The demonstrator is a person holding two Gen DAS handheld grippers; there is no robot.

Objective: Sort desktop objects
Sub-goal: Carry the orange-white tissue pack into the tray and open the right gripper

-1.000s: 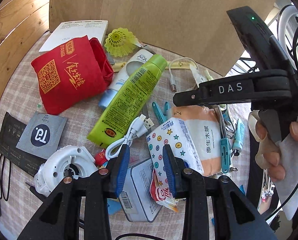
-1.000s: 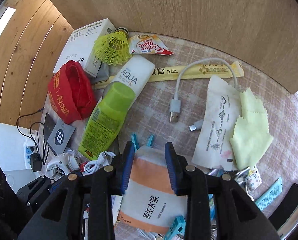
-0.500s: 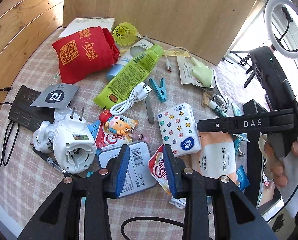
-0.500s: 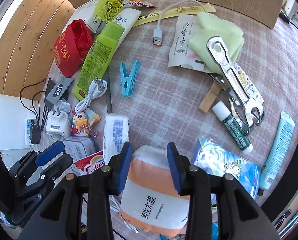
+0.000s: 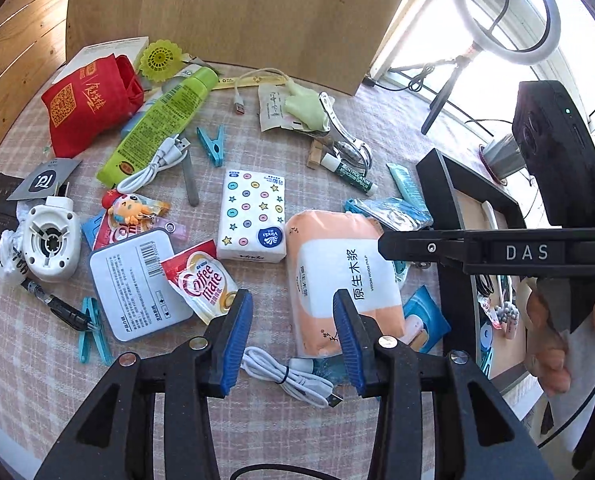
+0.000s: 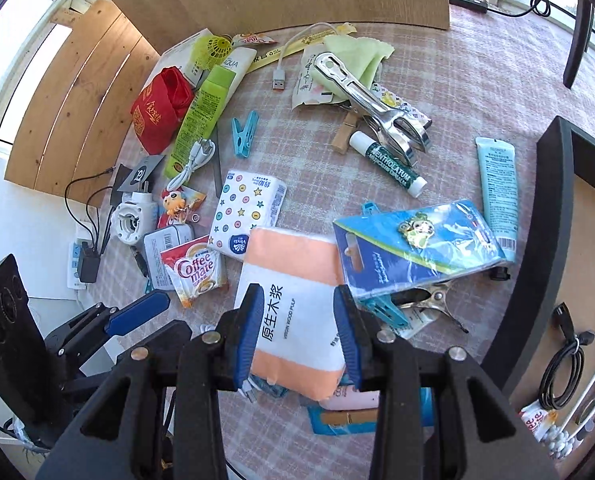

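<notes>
The left claw (image 5: 293, 336) hangs over the cluttered counter (image 5: 37, 360) with its blue pads (image 5: 237, 332) apart and widening; nothing is pinched between them. Below the gap lies a coiled white cable (image 5: 285, 376). Just beside the left pad sits a Coffee-mate sachet (image 5: 201, 280), overlapping the corner of a flat grey tin (image 5: 133, 284). The right pad stands in front of the lower edge of an orange-and-white tissue pack (image 5: 337, 276), but does not press on it.

The right claw (image 6: 299, 332) is also spread, its pads on either side of the same tissue pack (image 6: 293, 300), seen from above; whether they touch it cannot be told, and no squeeze shows. In the left wrist view, a hand (image 5: 549, 332) holds this tool at the right edge.

Further out, a white tissue pack with coloured dots and stars (image 5: 253, 216) lies just beside the orange one. A blue carded packet (image 6: 413, 244) rests partly on the orange pack's right side, with a pale blue tube (image 6: 497, 196) and a lip balm stick (image 6: 389, 164) beyond it. A blue clothes peg (image 5: 213, 144), a green bottle (image 5: 157, 128), a red pouch (image 5: 89, 104) and a yellow shuttlecock (image 5: 161, 60) lie toward the far edge, near a wooden board. A black-framed tray (image 5: 449, 200) stands at the right of the counter.
</notes>
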